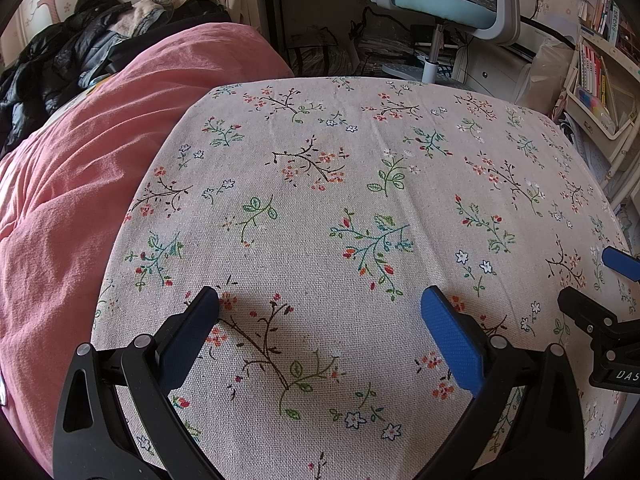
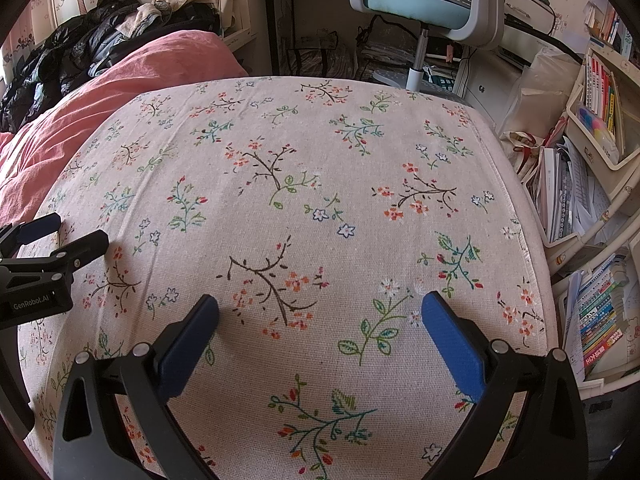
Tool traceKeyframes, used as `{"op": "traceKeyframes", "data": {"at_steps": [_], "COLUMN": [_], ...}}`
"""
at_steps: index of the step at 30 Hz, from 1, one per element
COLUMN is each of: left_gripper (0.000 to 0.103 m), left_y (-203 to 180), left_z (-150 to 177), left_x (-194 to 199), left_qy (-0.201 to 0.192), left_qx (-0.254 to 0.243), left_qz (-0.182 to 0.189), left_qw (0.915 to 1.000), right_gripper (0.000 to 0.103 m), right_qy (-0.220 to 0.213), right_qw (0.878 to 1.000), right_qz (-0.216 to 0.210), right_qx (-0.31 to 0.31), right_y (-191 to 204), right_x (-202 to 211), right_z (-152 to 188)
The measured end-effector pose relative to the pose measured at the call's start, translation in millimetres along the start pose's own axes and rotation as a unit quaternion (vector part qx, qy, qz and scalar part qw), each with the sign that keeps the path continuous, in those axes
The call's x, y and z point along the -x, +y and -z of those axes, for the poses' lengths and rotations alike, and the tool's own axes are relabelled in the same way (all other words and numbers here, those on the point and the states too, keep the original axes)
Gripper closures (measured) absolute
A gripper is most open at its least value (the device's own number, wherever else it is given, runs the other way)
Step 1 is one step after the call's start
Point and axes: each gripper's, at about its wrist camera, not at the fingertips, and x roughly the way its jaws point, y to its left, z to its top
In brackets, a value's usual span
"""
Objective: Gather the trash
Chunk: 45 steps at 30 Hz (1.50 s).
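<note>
Left gripper [image 1: 320, 308] and right gripper [image 2: 320, 314] both hover over the floral cloth [image 1: 360, 200], jaws spread wide, nothing between them. No trash shows in either view — cloth bare. Pink blanket [image 1: 80, 160] lies left; chair [image 2: 420, 4] beyond.

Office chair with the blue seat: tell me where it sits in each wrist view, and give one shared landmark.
Left wrist view: office chair at top, right of centre, beyond the floral tablecloth.
Right wrist view: office chair at top, right of centre.
Shared landmark: pink duvet, left in both.
</note>
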Motion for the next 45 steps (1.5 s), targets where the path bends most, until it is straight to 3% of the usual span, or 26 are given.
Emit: {"op": "traceKeyframes", "data": {"at_steps": [45], "left_gripper": [0.006], "left_y": [0.1], "left_z": [0.0], "left_x": [-0.1], "left_qy": [0.0], "left_qx": [0.0], "left_qz": [0.0], "left_qw": [1.0], "right_gripper": [0.006], "right_qy": [0.0], "right_qw": [1.0], "right_qz": [0.0], "right_qx": [0.0], "right_y": [-0.1], "right_x": [0.4], "right_z": [0.8]}}
